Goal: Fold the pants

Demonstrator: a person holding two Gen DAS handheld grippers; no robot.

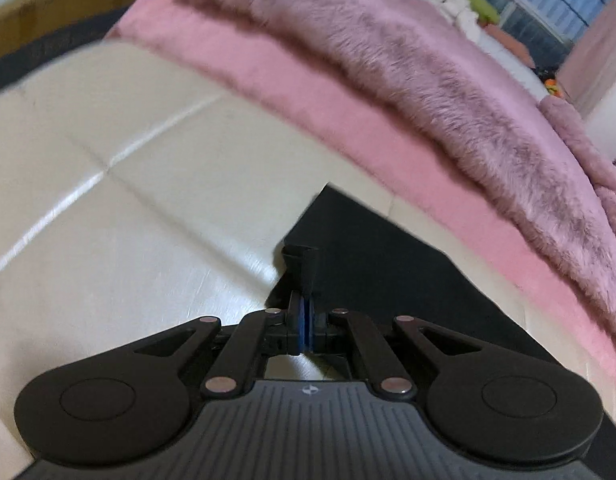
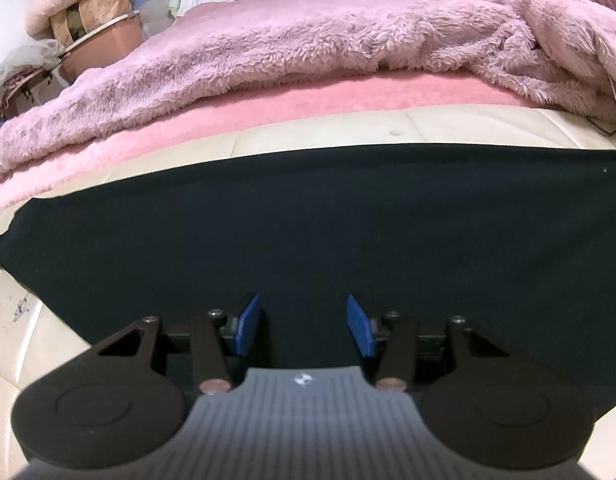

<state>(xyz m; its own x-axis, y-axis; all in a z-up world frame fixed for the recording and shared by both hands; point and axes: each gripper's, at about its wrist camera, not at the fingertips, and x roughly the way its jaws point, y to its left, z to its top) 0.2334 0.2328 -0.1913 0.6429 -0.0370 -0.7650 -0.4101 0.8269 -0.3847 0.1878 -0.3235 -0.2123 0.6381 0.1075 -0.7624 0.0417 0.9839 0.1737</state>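
Pants (image 2: 308, 220) on cream surface (image 1: 108, 152), fluffy blanket (image 2: 308, 40) behind

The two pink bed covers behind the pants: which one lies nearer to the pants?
The smooth, flat pink sheet. It lies just past the black pants, with only a cream strip between. The fluffy blanket is piled on it, farther back.

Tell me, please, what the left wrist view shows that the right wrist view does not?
Only the left wrist view shows the left gripper, shut, at a corner of the pants. Only the right wrist view shows the right gripper, open above the spread pants, and a bag. Both show the black pants, the cream bench and the pink blanket.
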